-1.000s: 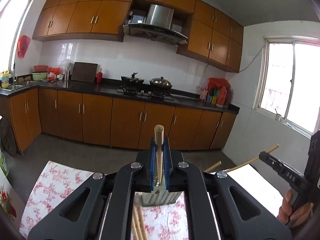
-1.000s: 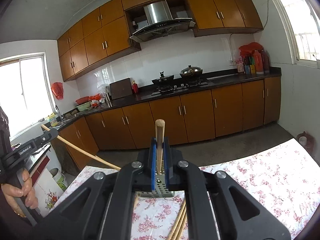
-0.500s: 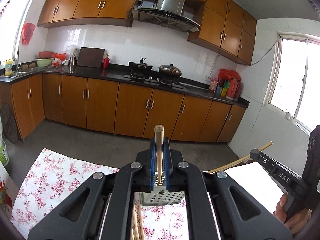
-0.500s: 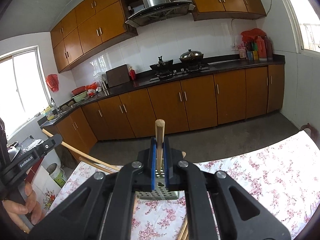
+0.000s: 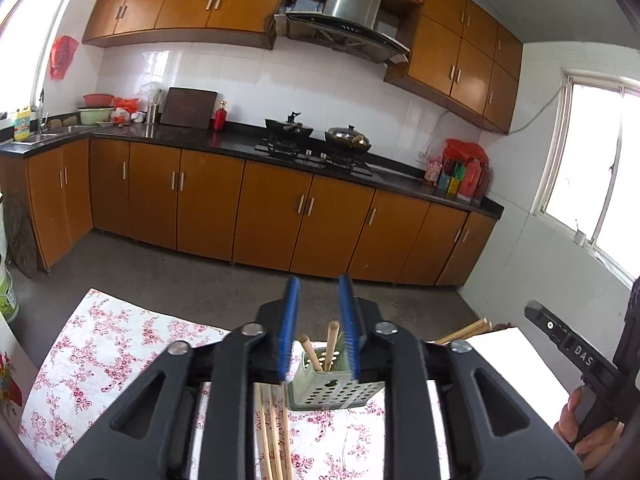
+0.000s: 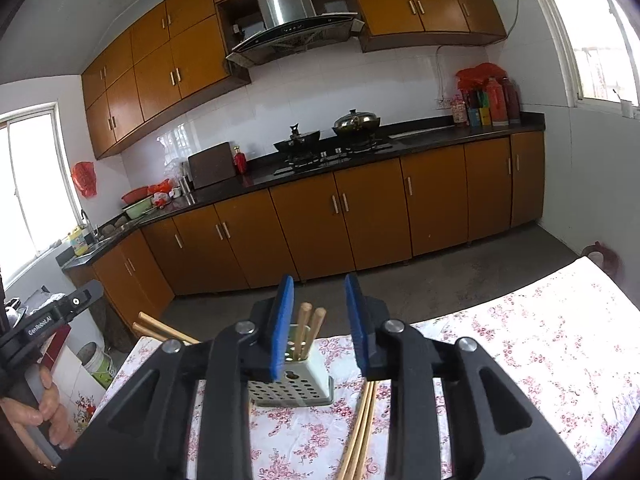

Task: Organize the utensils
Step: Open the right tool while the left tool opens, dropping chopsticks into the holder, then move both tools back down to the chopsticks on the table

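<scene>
**Ana:** Near the far edge of the floral tablecloth [image 5: 100, 356] stands the perforated utensil holder [image 5: 334, 394], upright, with chopsticks standing in it [image 5: 331, 342].

**Ben:** And the left gripper [image 5: 320, 332]?

**Ana:** Its blue pads have just been opening. They stand apart, one either side of the holder's top as seen from the left wrist, and neither presses on a stick. The sticks lean free in the holder.

**Ben:** The right gripper [image 6: 318, 320]?

**Ana:** Same story: jaws just opened, pads apart, two chopstick tops [image 6: 310, 320] showing between them but untouched, their lower ends down in the holder [image 6: 296, 390].

**Ben:** Anything left on the cloth?

**Ana:** Yes. Loose chopsticks [image 5: 274, 432] lie flat on the cloth just beside the holder, running toward the near edge; the right wrist view shows them too [image 6: 360, 432]. How many, I cannot tell.

**Ben:** Hands?

**Ana:** A hand [image 6: 36, 412] grips the left tool's handle at the left edge of the right wrist view.
</scene>
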The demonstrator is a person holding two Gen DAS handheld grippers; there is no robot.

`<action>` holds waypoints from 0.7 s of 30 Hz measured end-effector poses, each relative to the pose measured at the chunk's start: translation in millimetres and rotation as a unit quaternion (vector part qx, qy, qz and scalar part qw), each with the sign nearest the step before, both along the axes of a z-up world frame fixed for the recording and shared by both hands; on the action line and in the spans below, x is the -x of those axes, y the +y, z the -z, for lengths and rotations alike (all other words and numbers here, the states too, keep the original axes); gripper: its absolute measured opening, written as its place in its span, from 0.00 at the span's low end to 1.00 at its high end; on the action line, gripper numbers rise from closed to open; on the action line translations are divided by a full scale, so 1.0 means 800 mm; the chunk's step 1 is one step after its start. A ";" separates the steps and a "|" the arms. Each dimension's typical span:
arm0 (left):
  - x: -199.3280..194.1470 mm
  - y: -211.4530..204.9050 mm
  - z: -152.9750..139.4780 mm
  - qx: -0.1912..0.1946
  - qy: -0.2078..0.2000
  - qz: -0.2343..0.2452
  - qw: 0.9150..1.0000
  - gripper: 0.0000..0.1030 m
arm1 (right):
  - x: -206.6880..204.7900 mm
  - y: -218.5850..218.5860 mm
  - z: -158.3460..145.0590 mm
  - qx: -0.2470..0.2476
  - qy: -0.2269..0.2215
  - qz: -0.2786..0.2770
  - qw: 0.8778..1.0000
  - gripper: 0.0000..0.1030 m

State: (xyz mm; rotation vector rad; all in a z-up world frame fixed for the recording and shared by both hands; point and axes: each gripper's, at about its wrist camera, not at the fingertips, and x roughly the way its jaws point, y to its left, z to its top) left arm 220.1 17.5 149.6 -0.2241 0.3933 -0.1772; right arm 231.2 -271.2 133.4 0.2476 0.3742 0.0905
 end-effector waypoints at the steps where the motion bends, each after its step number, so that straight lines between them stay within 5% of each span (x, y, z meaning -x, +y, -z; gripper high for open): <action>1: 0.004 0.005 -0.002 0.003 -0.003 -0.004 1.000 0.26 | 0.006 -0.005 0.002 0.001 -0.001 0.008 1.000 0.28; 5: 0.027 0.029 -0.002 0.008 -0.011 -0.021 1.000 0.26 | 0.028 -0.030 0.031 0.010 0.019 0.041 0.999 0.28; 9: 0.040 0.050 0.029 -0.003 0.013 -0.040 0.999 0.26 | 0.027 -0.051 0.098 0.001 0.091 0.049 0.995 0.28; 15: 0.028 0.062 0.123 -0.031 0.111 -0.045 0.992 0.26 | 0.001 -0.033 0.219 -0.019 0.217 0.012 0.976 0.22; 21: 0.025 0.063 0.199 -0.029 0.185 -0.033 0.982 0.26 | -0.017 0.013 0.284 0.004 0.271 -0.021 0.962 0.18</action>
